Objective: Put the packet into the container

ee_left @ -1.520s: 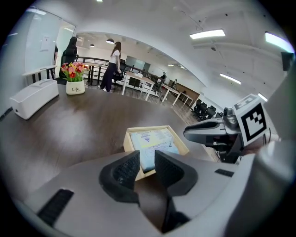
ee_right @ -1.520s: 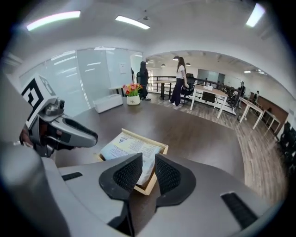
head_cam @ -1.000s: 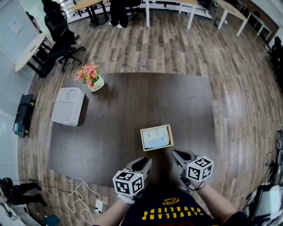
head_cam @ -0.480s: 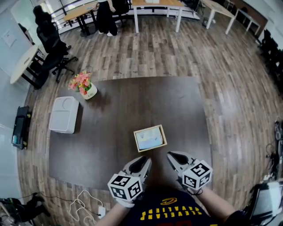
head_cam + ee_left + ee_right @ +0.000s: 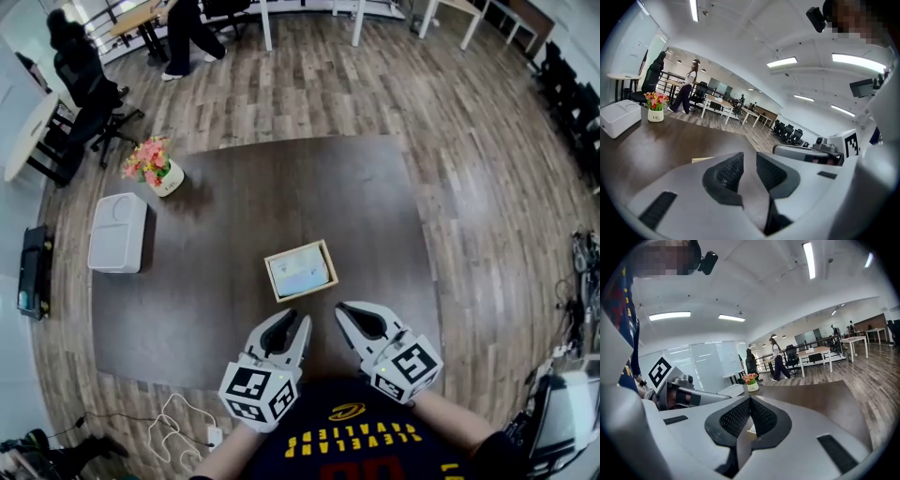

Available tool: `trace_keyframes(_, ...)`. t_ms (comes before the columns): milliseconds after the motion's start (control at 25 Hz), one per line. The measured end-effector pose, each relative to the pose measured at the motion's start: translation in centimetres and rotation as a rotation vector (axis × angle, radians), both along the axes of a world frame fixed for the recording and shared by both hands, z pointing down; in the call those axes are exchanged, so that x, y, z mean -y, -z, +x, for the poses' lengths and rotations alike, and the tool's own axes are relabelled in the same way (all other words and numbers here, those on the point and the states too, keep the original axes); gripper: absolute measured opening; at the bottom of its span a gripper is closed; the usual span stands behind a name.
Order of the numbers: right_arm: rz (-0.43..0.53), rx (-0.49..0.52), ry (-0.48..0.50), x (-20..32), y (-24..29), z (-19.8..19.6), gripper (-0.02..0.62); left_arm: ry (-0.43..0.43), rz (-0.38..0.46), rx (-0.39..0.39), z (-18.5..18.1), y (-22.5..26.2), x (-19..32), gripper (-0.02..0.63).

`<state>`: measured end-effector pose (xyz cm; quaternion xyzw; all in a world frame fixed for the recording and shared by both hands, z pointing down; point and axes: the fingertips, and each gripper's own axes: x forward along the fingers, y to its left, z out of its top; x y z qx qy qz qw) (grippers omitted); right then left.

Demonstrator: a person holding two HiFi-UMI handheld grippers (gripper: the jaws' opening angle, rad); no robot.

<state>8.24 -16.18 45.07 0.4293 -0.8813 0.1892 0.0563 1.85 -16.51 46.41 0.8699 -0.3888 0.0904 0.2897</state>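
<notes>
Box [image 5: 307, 292] on dark table [image 5: 244, 206], packet [image 5: 300, 272] maybe inside. Left claw [image 5: 298, 322] spread, empty. Right claw [image 5: 345, 310] pressed together, empty.

The left hand-held gripper [image 5: 294, 325] and the right hand-held gripper [image 5: 349, 313] hang side by side over the near edge of the table [image 5: 281, 197]. Both point away from the person and tip slightly downward, with their marker cubes toward the body. The left jaws stand a little apart with nothing between them, and the right jaws meet tip to tip, empty.
</notes>
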Motion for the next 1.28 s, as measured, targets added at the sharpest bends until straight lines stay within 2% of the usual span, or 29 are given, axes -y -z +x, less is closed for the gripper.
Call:
trace_keyframes(600, 0.053, 0.020, -0.006, 0.3, 1.0, -0.1, 0.009, -0.039, 0.085, -0.023, 1.6, 1.6, 0.1, 0.087)
trace_keyframes(1280, 0.053, 0.006, 0.014, 0.1, 0.7, 0.0, 0.009, -0.040, 0.100, -0.007, 1.6, 1.3, 0.1, 0.087)
